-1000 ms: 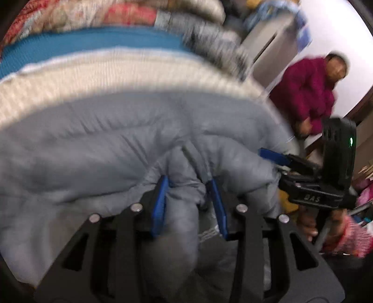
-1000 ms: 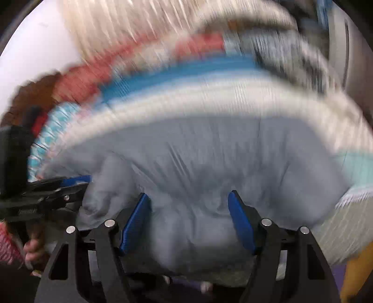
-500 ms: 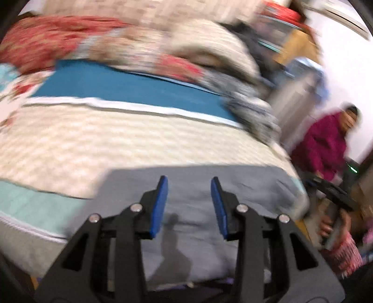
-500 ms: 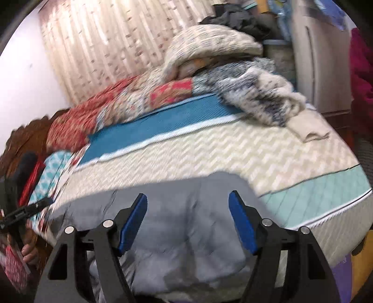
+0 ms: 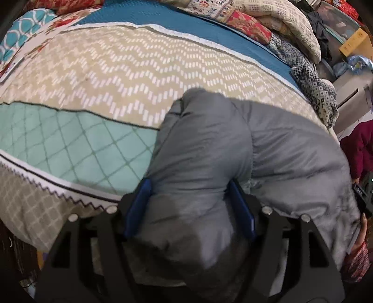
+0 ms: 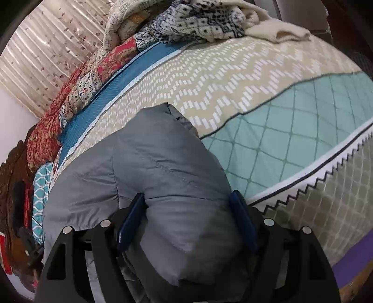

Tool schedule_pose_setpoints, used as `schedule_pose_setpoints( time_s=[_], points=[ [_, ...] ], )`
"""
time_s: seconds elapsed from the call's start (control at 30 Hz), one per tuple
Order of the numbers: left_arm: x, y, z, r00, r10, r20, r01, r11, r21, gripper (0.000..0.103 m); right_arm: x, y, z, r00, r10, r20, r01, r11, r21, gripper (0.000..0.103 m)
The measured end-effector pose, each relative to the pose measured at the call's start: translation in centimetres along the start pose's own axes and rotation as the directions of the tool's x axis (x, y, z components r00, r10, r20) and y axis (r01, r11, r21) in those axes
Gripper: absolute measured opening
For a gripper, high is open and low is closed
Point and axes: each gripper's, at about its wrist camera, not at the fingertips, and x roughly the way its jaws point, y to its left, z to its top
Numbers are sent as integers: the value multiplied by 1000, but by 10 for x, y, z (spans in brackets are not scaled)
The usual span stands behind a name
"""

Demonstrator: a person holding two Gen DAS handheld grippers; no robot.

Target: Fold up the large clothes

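A grey puffy jacket lies across the near edge of the bed. In the left wrist view its thick left end, a sleeve-like fold, fills the gap of my left gripper. The jaws are opening, and the blue pads flank the fabric without squeezing it. In the right wrist view the jacket's other end bulges between the wide-set pads of my right gripper, which is open around it. Both grippers point steeply down at the jacket.
The bed cover has beige zigzag, teal quilted and blue bands, with a zigzag trim at the near edge. Quilts and blankets are piled at the back. A person in a magenta sleeve stands at the right.
A second ago my left gripper held bunched jacket fabric; half a second ago it hung empty above the jacket. Both grippers have since swung down over the jacket's ends, and the left jaws have widened.
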Motion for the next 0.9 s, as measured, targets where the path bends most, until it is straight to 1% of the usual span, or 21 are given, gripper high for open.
schedule_pose_setpoints(
  time_s=[0.03,0.07,0.13,0.2,0.27,0.33,0.37,0.43,0.47,0.5,0.53,0.57,0.6,0.67,0.7,0.73,0.83,0.87,0.9],
  points=[
    [-12,3,2,1000,-17,20,17,1000,-6,68,-5,2,1,1000,2,7,-2,1000,-12,85],
    [-29,9,1,998,-34,56,35,999,-14,68,-12,2,4,1000,9,24,-8,1000,-23,85],
    [-54,17,7,991,-50,123,54,998,-28,70,-36,5,9,996,41,84,-38,998,-41,85],
    [-71,26,11,984,-57,171,65,997,-42,85,-50,8,14,993,54,106,-48,997,-58,88],
    [-74,30,18,982,-69,177,78,996,-48,89,-54,9,17,993,54,107,-45,996,-82,91],
    [-57,27,24,989,-97,114,102,994,-36,93,-44,6,18,995,67,68,-60,994,-88,92],
    [-41,25,23,991,-119,60,121,992,-28,93,-39,3,18,996,71,48,-67,995,-79,93],
    [-14,22,18,990,-140,-23,140,990,-32,93,-21,-3,14,996,87,-8,-87,995,-45,93],
    [1,20,14,986,-152,-71,149,988,-46,93,-12,-5,11,994,101,-34,-102,994,-31,93],
    [20,19,7,971,-199,-130,190,979,-78,95,-4,-7,6,989,133,-62,-134,991,-1,94],
    [31,17,0,960,-236,-153,221,969,-110,97,1,-9,3,984,161,-71,-159,987,29,95],
    [30,10,-4,971,-208,-119,197,976,-96,97,3,-10,0,982,179,-62,-175,983,60,96],
    [29,4,-5,973,-199,-120,190,978,-82,97,3,-7,-2,979,190,-67,-186,981,61,97],
    [29,-4,-4,956,-264,-130,252,962,-102,97,3,1,-3,962,256,-95,-250,966,69,98],
    [30,-6,-4,947,-294,-131,278,952,-126,97,6,8,-6,945,306,-114,-298,951,81,98],
    [30,-8,-4,942,-309,-131,291,946,-140,97,9,15,-8,934,331,-132,-323,943,79,99],
    [29,-5,-5,928,-351,-124,326,927,-182,97,13,30,-14,917,364,-165,-359,932,61,101],
    [28,-4,-7,928,-355,-113,330,925,-188,97,15,33,-15,921,349,-172,-346,937,53,101],
    [29,-5,-6,933,-340,-114,317,931,-181,97,17,36,-15,929,323,-180,-321,946,37,101]
  ],
)
